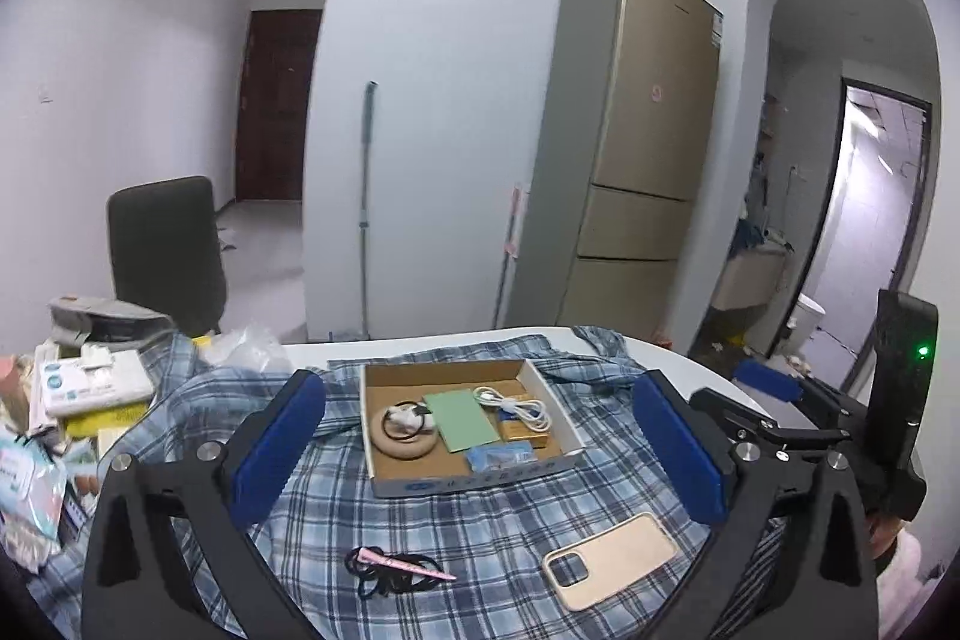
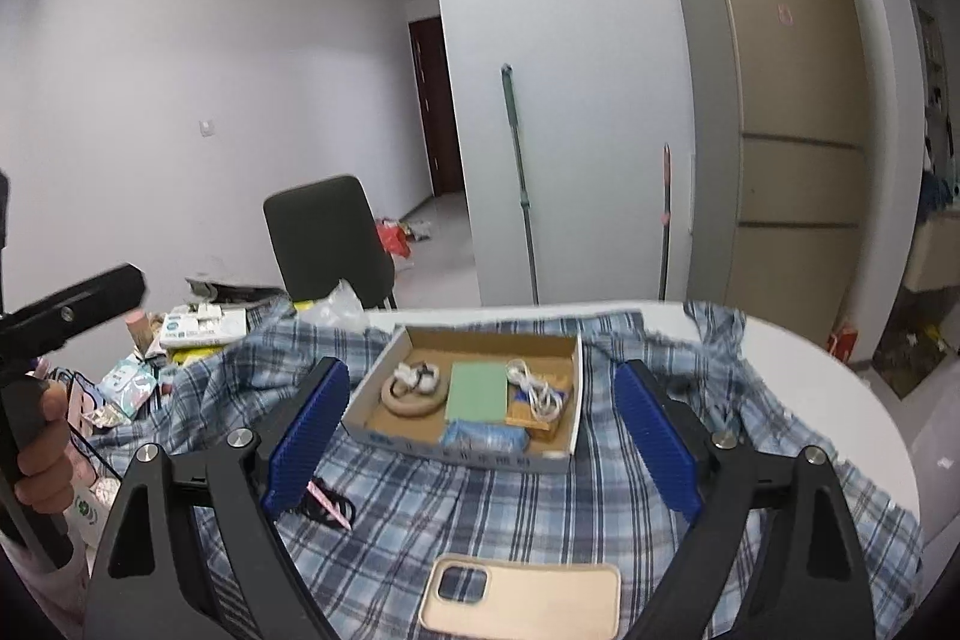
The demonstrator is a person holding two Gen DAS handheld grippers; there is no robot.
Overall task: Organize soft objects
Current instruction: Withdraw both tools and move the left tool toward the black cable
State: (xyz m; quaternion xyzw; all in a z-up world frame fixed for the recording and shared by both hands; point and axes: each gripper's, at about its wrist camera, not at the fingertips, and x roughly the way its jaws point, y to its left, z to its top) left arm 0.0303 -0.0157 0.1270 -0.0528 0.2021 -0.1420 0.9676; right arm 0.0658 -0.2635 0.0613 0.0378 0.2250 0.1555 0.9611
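Note:
A cardboard box (image 1: 384, 478) (image 2: 576, 388) sits on a blue plaid shirt (image 1: 492, 526) (image 2: 480, 508) spread on the table. In it lie a wooden ring with hair ties (image 1: 403, 430), a green card (image 1: 461, 421), a white cable (image 1: 519, 406) and a blue packet (image 1: 501, 457). In front lie a beige phone case (image 1: 609, 559) (image 2: 522, 601) and a pink clip on black hair ties (image 1: 396, 568) (image 2: 327, 505). My left gripper (image 1: 480, 448) is open and empty above the shirt. My right gripper (image 2: 483, 442) is open and empty, and shows in the left wrist view (image 1: 774, 388).
A pile of packets and boxes (image 1: 78, 400) (image 2: 180, 340) lies at the table's left end. A dark chair (image 1: 165, 250) stands behind it. A fridge (image 1: 636, 160), a mop pole (image 1: 366, 202) and a white wall stand beyond the table's far edge.

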